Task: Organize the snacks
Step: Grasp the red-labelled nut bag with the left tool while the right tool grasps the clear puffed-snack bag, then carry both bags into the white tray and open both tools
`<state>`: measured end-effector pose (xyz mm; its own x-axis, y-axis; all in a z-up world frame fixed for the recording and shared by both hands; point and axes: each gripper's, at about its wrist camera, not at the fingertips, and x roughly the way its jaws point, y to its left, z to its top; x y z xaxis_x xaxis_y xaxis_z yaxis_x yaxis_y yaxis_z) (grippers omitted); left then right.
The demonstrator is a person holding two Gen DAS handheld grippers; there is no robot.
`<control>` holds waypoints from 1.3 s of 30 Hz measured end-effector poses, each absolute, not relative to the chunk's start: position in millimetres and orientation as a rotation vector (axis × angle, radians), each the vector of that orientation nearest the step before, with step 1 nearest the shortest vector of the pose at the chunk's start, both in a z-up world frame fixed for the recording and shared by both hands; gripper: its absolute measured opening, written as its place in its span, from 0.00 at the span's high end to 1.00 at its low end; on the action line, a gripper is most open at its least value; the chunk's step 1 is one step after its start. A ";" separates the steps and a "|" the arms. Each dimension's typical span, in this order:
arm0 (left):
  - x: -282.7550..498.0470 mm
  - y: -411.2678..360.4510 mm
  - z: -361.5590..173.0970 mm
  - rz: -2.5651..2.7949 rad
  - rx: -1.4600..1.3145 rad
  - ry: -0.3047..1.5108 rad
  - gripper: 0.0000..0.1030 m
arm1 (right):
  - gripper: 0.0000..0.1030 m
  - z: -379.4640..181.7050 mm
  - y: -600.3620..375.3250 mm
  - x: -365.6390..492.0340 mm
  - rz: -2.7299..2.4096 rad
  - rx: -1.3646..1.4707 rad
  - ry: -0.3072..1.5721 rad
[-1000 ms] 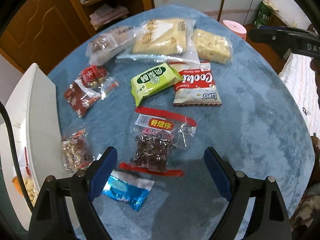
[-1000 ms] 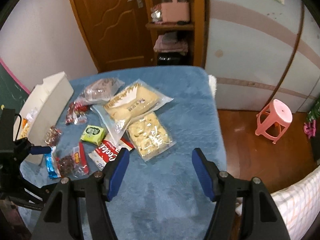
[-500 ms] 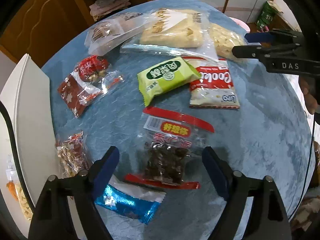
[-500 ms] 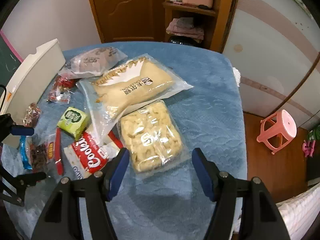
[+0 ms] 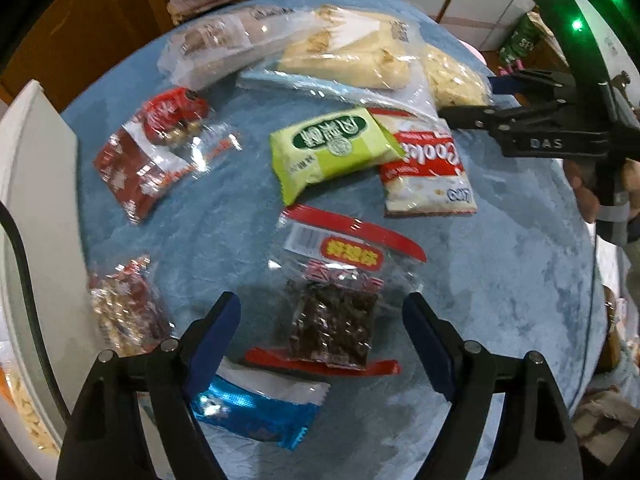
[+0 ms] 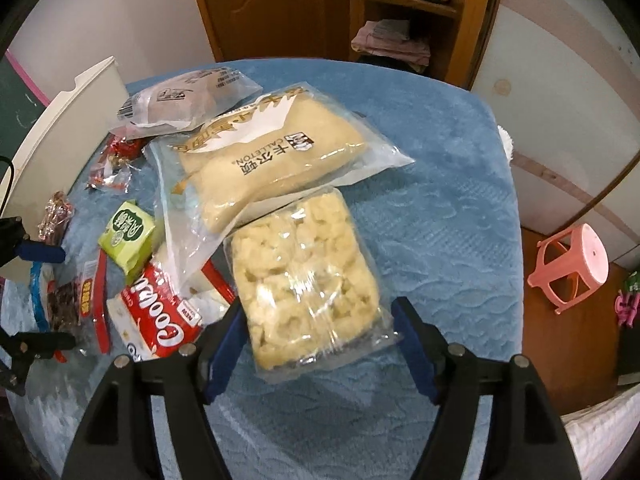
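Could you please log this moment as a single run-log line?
left gripper: open, over dark dried-fruit pack | right gripper: open, over pale puffed-snack pack | nothing held

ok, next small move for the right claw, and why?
Probably ease down and forward, then close on the clear pack. The right claw is open, its blue pads flank the pack's near end, and nothing is gripped yet.

Bare blue cloth [image 6: 440, 208] is left along the right edge and near right corner of the tabletop. The left half is crowded by snack packets [image 5: 332, 148], and the left edge is walled by a white bin [image 5: 36, 200].
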<state>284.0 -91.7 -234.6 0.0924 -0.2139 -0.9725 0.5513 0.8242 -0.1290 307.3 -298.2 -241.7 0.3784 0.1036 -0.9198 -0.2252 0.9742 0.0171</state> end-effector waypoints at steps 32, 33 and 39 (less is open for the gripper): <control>230.0 -61.1 -177.6 -0.418 0.214 1.281 0.48 | 0.36 -195.2 -280.5 261.3 0.109 0.007 1.127; 225.5 -58.4 -170.4 -0.409 0.210 1.268 0.48 | 0.36 -185.3 -277.5 251.2 0.124 0.029 1.106; 196.8 -44.2 -126.2 -0.374 0.144 1.198 0.48 | 0.36 -136.6 -241.7 202.8 0.214 0.042 1.013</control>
<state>196.8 -44.2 -126.2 0.3119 -0.2068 -0.9273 0.3571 0.9300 -0.0872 202.8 -241.7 -136.6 0.5105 0.1970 -0.8370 -0.1582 0.9783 0.1338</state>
